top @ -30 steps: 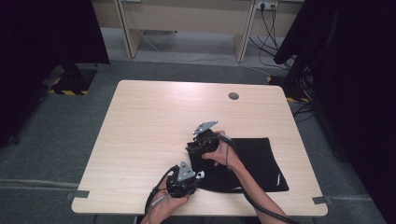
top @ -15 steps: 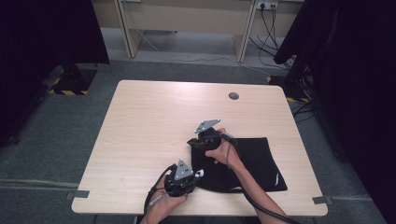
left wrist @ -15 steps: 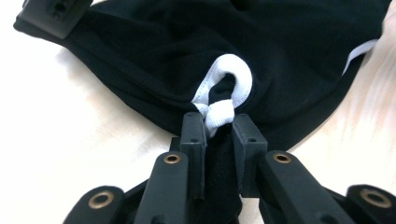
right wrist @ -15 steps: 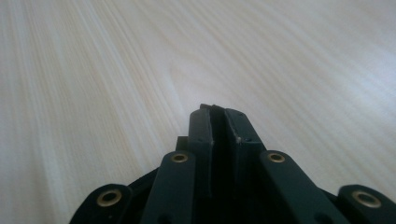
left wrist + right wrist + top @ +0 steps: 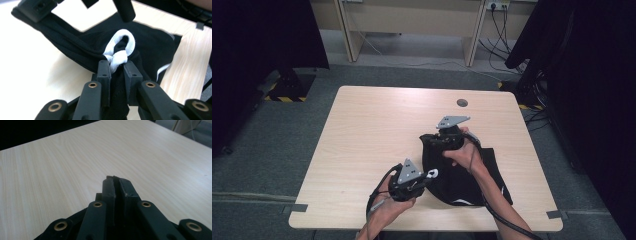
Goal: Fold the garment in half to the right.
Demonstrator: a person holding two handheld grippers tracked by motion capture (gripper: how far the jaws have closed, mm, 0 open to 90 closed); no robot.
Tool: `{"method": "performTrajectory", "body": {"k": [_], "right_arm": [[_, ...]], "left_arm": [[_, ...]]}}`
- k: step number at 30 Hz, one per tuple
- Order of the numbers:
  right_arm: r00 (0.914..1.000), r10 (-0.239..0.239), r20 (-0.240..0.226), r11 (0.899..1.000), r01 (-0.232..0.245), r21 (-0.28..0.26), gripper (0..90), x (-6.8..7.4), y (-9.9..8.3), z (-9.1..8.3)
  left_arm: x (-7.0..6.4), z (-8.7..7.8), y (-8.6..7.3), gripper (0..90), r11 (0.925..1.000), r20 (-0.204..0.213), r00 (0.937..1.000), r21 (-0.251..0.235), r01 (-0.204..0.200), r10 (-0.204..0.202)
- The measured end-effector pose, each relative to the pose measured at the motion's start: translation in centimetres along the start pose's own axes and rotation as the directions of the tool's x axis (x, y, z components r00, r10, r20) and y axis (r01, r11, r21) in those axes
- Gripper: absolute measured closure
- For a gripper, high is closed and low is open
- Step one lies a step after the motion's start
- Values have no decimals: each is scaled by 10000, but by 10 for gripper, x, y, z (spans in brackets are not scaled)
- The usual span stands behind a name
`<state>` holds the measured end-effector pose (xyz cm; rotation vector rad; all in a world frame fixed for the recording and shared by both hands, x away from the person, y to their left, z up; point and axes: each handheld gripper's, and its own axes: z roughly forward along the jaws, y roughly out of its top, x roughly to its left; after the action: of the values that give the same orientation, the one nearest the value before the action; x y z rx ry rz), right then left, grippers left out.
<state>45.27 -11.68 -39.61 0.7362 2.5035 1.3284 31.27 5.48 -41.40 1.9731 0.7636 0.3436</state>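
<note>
Black garment (image 5: 462,177) with white trim lies at the near right of the table (image 5: 372,130) from above, its edge lifted between both hands; I'd say a fold is under way. No containers are about. The left gripper view has the left gripper (image 5: 117,68) clamped on the white drawstring loop (image 5: 120,51). The right gripper view shows the right gripper (image 5: 115,182) pressed shut on dark cloth. Next, both should carry the edge across together.

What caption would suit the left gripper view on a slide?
The left gripper pinches a white drawstring loop on a black garment lifted off the wooden table.
</note>
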Motion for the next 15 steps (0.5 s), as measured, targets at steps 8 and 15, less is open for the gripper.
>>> {"method": "performTrajectory", "body": {"k": [8, 15], "right_arm": [[9985, 325, 449, 9986, -306, -431, 839, -18, -5, -38], [9937, 729, 849, 9960, -681, -580, 839, -37, -21, -68]], "left_arm": [[-14, 20, 34, 776, 9994, 667, 9972, -113, -323, 330], [-27, 41, 49, 775, 9985, 793, 9953, -99, -547, 553]]}}
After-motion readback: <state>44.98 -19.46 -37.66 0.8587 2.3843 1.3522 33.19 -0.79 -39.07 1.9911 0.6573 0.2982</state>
